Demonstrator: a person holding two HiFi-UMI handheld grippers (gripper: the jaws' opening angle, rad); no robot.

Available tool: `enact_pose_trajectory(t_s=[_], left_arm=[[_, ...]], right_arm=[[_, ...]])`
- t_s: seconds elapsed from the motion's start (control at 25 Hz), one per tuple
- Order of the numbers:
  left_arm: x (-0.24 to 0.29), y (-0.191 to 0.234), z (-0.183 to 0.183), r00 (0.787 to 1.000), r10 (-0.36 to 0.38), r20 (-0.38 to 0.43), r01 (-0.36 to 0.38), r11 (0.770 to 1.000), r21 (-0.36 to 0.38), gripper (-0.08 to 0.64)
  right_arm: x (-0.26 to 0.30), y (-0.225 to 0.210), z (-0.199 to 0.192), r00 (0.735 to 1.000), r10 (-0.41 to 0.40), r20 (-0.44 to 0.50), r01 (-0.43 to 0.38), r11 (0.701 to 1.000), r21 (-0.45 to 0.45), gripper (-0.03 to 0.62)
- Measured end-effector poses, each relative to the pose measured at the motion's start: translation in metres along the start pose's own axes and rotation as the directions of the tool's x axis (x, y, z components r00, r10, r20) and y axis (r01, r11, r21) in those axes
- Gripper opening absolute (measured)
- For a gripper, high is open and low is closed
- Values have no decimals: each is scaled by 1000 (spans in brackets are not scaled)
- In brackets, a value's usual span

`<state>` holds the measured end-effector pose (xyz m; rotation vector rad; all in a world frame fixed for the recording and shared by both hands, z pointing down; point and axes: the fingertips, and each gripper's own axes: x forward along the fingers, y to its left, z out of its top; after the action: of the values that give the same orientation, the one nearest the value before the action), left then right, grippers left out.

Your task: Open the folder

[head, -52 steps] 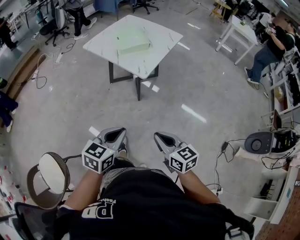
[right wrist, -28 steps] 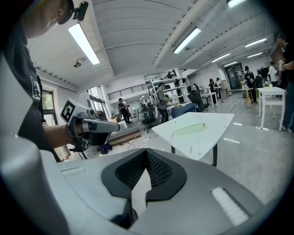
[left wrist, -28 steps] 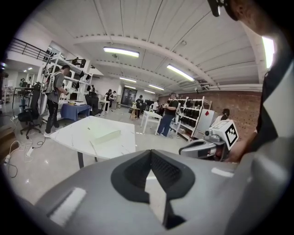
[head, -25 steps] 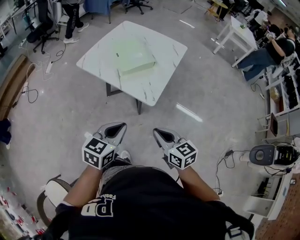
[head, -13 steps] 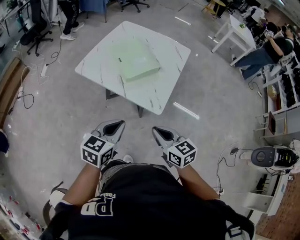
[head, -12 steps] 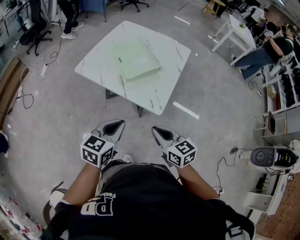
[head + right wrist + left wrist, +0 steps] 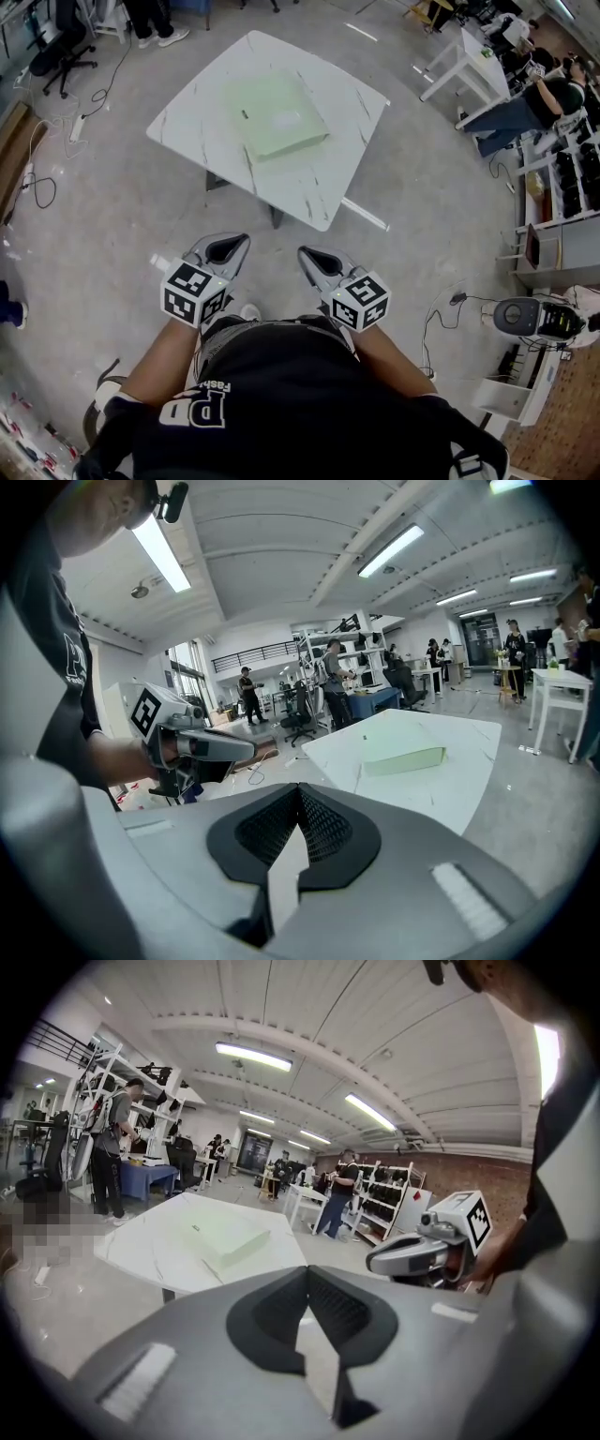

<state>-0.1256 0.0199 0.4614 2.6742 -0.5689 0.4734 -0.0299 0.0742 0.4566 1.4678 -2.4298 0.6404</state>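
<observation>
Both the left gripper and right gripper have their jaws pressed together on nothing, side by side close to the person, well short of the white table. The pale green folder lies flat mid-table. Its long axis runs far-to-near, drifting right at the near end. Can't tell which edge opens.

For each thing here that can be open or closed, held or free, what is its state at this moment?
Folder: closed, lying flat on the table, nothing touching it.
Table: standing, carrying the folder.
Left gripper: jaws together, empty, short of the table.
Right gripper: jaws together, empty, short of the table.
</observation>
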Motion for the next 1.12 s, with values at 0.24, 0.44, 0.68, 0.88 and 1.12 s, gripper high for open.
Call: enact_pose_trajectory(t_s=[0.24,0.44,0.68,0.88,1.12], left_arm=[[-1,6,-1,1000,-10,3,10,1000,3,52],[3,1,-1,1000,-19,3,19,1000,12,52],[6,11,6,1000,6,13,-6,1000,14,52],[11,22,14,999,38,10,-39,999,8,52],[31,38,29,996,89,7,-89,996,-1,52]], right_arm=[[-1,-2,-6,1000,-23,-14,24,1000,16,0],[-4,-8,-1,999,-32,1,32,999,6,0],[5,-18,11,1000,-17,20,17,1000,-4,0],[22,-30,26,999,13,35,-13,1000,-7,0],[38,-60,46,998,46,43,-44,998,-36,0]])
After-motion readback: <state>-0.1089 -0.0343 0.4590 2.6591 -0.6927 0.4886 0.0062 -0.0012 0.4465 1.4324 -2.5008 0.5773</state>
